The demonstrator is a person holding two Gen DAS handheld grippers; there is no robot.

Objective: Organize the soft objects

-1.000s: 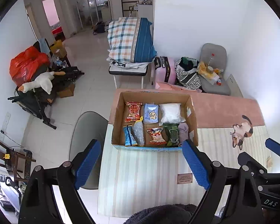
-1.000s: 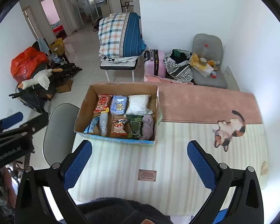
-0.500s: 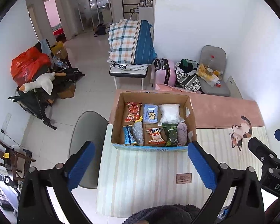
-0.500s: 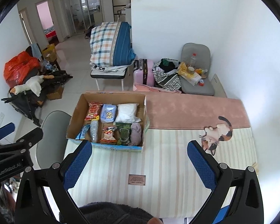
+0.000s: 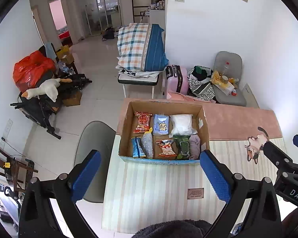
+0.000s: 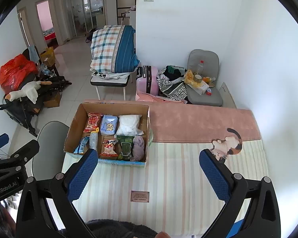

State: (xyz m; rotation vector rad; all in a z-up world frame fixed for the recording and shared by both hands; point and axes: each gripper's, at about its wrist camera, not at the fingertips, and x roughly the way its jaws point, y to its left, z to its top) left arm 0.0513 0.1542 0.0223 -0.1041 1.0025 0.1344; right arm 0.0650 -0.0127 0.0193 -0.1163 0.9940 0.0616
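Observation:
A cardboard box [image 5: 204, 127] stands on the striped table mat [image 5: 153, 188], also in the right wrist view [image 6: 74, 123]. It holds soft packs in two rows: a red snack bag [image 5: 142, 122], a blue tissue pack [image 5: 161, 125], a white pack [image 5: 181, 124], a green pack [image 5: 181, 146], a mauve cloth [image 5: 194, 146] and others. My left gripper [image 5: 149, 176] is open and empty, high above the mat in front of the box. My right gripper [image 6: 149, 175] is open and empty, to the right of the box.
A grey chair [image 5: 93, 138] stands left of the table. A pink cloth [image 6: 198, 123] covers the table's far part, with a cat figure [image 6: 228, 144] at right. A brown label [image 6: 140, 196] lies on the mat. Bedding on a cot [image 6: 113, 53], a pink suitcase [image 6: 147, 77] stand behind.
Both grippers have risen and drawn back from the box, so it looks smaller. The left jaws have opened wider. The box contents have not moved.

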